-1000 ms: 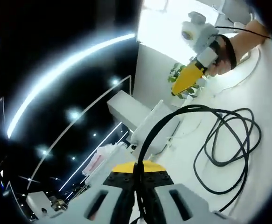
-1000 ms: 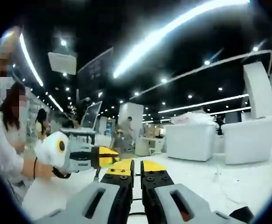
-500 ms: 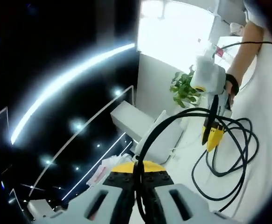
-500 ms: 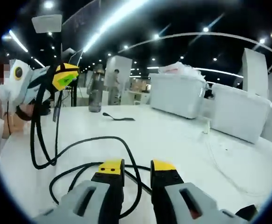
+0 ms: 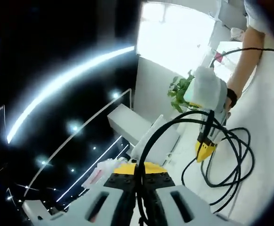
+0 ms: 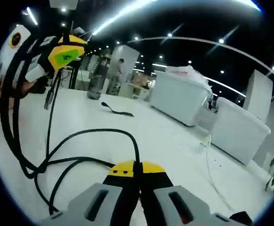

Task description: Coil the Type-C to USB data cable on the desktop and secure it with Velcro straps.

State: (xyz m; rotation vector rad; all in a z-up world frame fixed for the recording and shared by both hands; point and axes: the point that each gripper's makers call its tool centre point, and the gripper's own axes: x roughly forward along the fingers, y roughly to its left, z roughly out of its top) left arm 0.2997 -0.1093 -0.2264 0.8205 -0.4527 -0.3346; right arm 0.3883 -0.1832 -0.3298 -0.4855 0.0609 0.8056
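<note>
Big dim hall with strip lights overhead, white counters in the back, and a plain white desk (image 6: 174,141) where everything's happening. The cable (image 6: 87,136) is a thin black one, partly looped already: in the right gripper view several strands hang in a bundle at the far left of the frame and the rest snakes across the desk toward the bottom centre. In the left gripper view the same cable (image 5: 230,160) shows as a few loose overlapping loops at centre right. The left gripper (image 5: 137,176) is clamped down on a strand that rises from between its jaws at bottom centre. The right gripper (image 6: 137,170) is clenched on another strand at the bottom of its own view, jaws looking pressed together around it. A dark strip, probably the strap (image 6: 117,111), lies flat on the desk in the upper middle of the right gripper view, well apart from the loops. A bottle (image 6: 96,84) stands behind it, and there's a plant (image 5: 180,90) by the wall in the left gripper view. My guess on handling: light, soft and springy, so the loops will want to open up the second you ease off. I'd pinch where the strands cross or bunch, not on a single free run, and keep clear of the plugs.
</note>
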